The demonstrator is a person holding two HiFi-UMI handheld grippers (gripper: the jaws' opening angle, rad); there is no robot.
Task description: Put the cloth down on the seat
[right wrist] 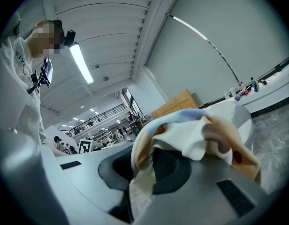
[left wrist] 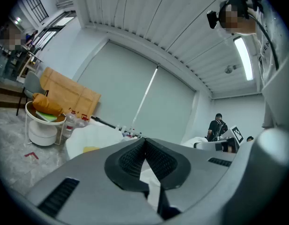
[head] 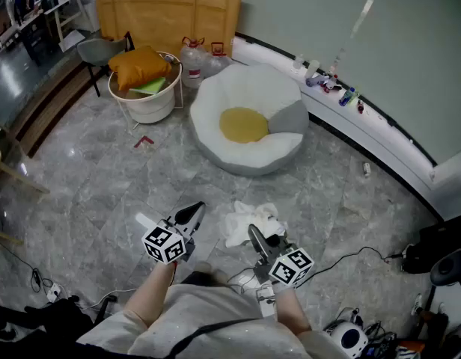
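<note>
The seat [head: 215,103] is a white and grey beanbag with a yellow round patch [head: 243,124], on the floor ahead of me. It also shows in the left gripper view as the seat [left wrist: 93,134]. A white cloth [head: 249,221] with brown and blue print hangs just in front of me. My right gripper [head: 255,235] is shut on the cloth [right wrist: 191,135], which drapes over its jaws. My left gripper [head: 194,212] is held level to the cloth's left, apart from it. The left gripper [left wrist: 144,142] has its pads meeting at the tip and holds nothing.
A white basket [head: 150,105] holding an orange cushion [head: 138,66] stands left of the seat, with water bottles [head: 193,54], cardboard [head: 171,10] and a chair [head: 102,48] behind. A curved ledge [head: 373,137] runs along the right wall. Cables [head: 350,259] lie at lower right.
</note>
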